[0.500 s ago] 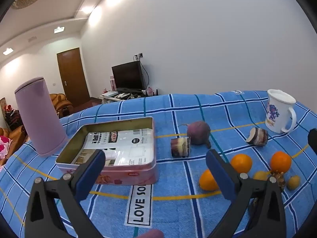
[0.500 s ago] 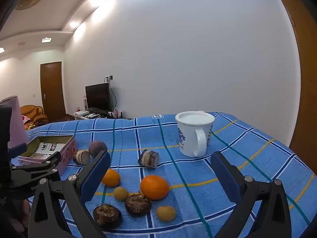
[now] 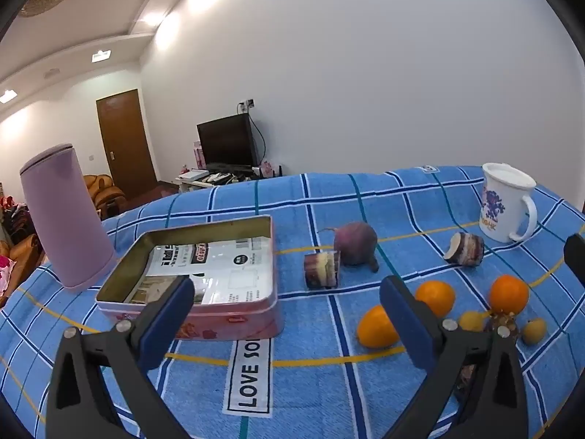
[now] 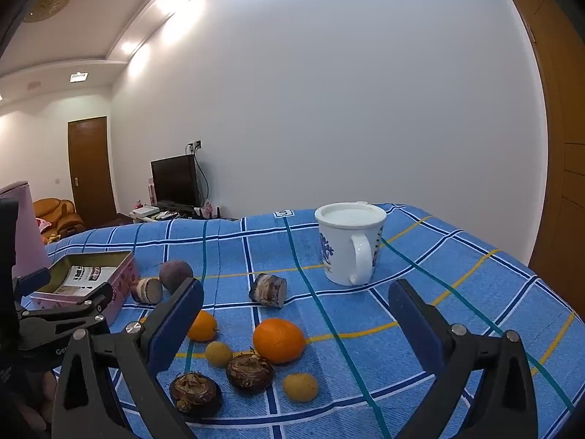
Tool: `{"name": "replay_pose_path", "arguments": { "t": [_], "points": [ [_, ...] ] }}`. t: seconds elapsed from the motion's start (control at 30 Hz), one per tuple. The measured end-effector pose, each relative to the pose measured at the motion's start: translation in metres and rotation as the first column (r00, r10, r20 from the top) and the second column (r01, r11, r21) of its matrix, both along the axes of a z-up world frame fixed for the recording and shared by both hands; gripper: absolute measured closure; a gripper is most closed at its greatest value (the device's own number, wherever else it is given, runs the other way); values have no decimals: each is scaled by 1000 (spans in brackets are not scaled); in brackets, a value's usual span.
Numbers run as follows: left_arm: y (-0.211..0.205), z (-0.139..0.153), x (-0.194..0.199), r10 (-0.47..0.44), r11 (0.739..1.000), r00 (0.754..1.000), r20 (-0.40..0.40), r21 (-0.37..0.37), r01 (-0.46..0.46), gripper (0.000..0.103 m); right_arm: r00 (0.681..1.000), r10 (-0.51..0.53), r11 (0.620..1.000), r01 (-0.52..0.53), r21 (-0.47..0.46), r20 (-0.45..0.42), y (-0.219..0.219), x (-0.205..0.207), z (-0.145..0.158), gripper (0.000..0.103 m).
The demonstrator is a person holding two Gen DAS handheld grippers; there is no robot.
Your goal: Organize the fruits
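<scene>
Fruits lie on a blue checked cloth (image 3: pixel 402 197). In the left wrist view: three oranges (image 3: pixel 376 327) (image 3: pixel 436 292) (image 3: pixel 509 293), a purple beet (image 3: pixel 355 243), two cut purple stalk pieces (image 3: pixel 321 270) (image 3: pixel 465 248), small yellow fruits (image 3: pixel 534 330). An open pink tin (image 3: pixel 204 314) holds a white packet. My left gripper (image 3: pixel 287 320) is open and empty above the cloth, in front of the tin. In the right wrist view my right gripper (image 4: pixel 294 318) is open and empty above an orange (image 4: pixel 278 340), two brown water chestnuts (image 4: pixel 249 367) (image 4: pixel 195 395) and small yellow fruits (image 4: pixel 300 386).
A white mug with a lid (image 4: pixel 347 243) stands at the back right (image 3: pixel 502 201). A tall lilac cylinder (image 3: pixel 64 216) stands left of the tin. The left gripper shows at the left of the right wrist view (image 4: pixel 62 311). The cloth drops off at the right edge (image 4: pixel 530 274).
Both grippers have barely moved. Nothing on the cloth has shifted.
</scene>
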State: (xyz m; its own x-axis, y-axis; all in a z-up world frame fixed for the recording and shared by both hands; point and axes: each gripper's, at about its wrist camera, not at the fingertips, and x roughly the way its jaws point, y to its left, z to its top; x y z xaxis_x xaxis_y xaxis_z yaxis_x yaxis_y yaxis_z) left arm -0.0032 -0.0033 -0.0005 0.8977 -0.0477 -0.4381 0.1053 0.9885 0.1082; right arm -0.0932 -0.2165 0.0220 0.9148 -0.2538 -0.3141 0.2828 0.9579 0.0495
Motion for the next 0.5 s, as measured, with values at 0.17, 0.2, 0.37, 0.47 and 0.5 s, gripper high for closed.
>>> {"name": "replay_pose_path", "arguments": {
  "t": [0.17,0.2,0.37,0.47,0.5],
  "points": [
    [2,0,0,-3,1000,1000,-8,-5,3,0,1000,2,1000,-2,-9,-6,3,0,0,1],
    [1,0,0,-3,1000,1000,-10,-5,3,0,1000,2,1000,-2,-9,-6,3,1,0,1],
    [0,0,0,-9,1000,1000,-11,-2,9,0,1000,0,1000,0,-10,-5,5,0,-1,1],
    [-1,0,-1,-12,1000,1000,-10,0,12,0,1000,0,1000,0,-10,-5,4,1,-1,1],
    [-1,0,-1,-11,1000,1000,-10,1,11,0,1000,0,1000,0,-10,-6,4,1,-1,1]
  ]
}}
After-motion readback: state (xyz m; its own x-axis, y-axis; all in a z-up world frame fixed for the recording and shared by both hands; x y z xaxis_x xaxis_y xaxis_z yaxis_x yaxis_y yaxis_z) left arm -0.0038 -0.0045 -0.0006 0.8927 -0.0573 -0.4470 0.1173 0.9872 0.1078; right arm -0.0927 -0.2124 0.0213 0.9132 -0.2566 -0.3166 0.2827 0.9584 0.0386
